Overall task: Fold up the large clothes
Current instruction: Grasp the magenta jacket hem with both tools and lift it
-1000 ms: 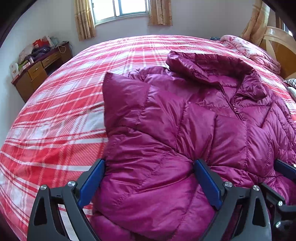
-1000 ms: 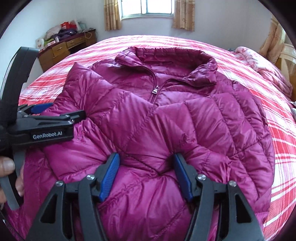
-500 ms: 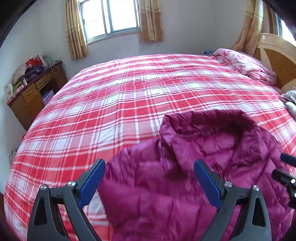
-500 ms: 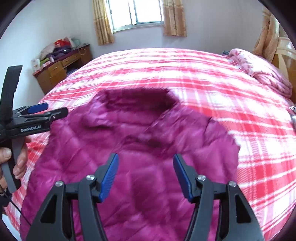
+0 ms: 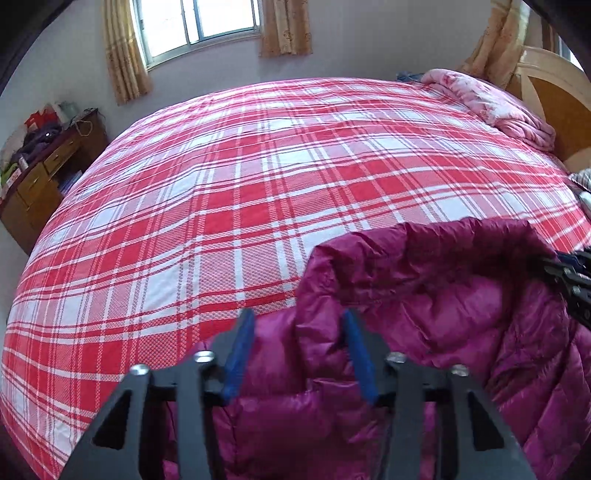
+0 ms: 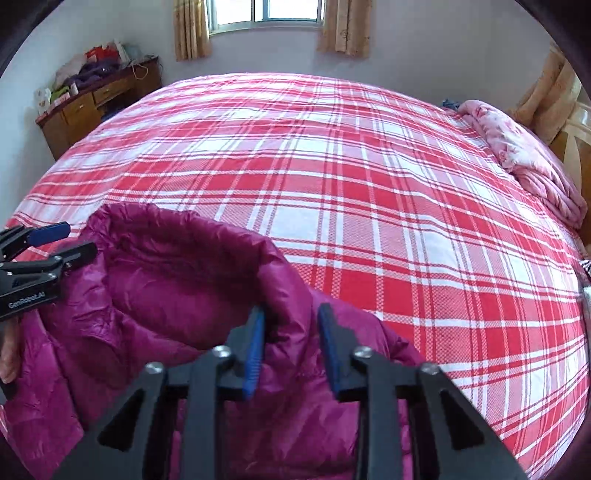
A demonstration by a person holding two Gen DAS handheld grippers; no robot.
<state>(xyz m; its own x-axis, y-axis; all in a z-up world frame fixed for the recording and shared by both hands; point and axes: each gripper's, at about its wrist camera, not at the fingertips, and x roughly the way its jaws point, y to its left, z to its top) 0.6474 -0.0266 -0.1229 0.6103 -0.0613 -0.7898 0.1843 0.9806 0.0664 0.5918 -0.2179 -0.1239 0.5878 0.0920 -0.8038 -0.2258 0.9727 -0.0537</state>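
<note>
A: How many garments do you count?

B: One: a single magenta puffer jacket (image 5: 424, 332), bunched at the near edge of the bed (image 5: 258, 184), around six o'clock in both wrist views. Its collar stands up as a curved ridge.

A: And the grippers?

B: Two. The left gripper (image 5: 297, 354) has its jaws closed in on a fold of the jacket at the collar's left end; the fabric fills the gap between the two blue pads. The right gripper (image 6: 291, 347) does the same at the collar's right end, jaws pinching a raised fold. In the right wrist view the left gripper (image 6: 44, 254) also shows at nine o'clock, touching the jacket's edge.

A: What else is in the room?

B: One red-and-white plaid sheet covering the bed. One pink quilt (image 6: 532, 166), rolled up at about two o'clock near the wooden headboard (image 5: 554, 92). One wooden desk (image 6: 92, 107) with drawers at ten o'clock, its surface piled with clutter too small to count. One window (image 6: 266, 11) at twelve o'clock, with two curtains (image 6: 190, 29) flanking it.
</note>
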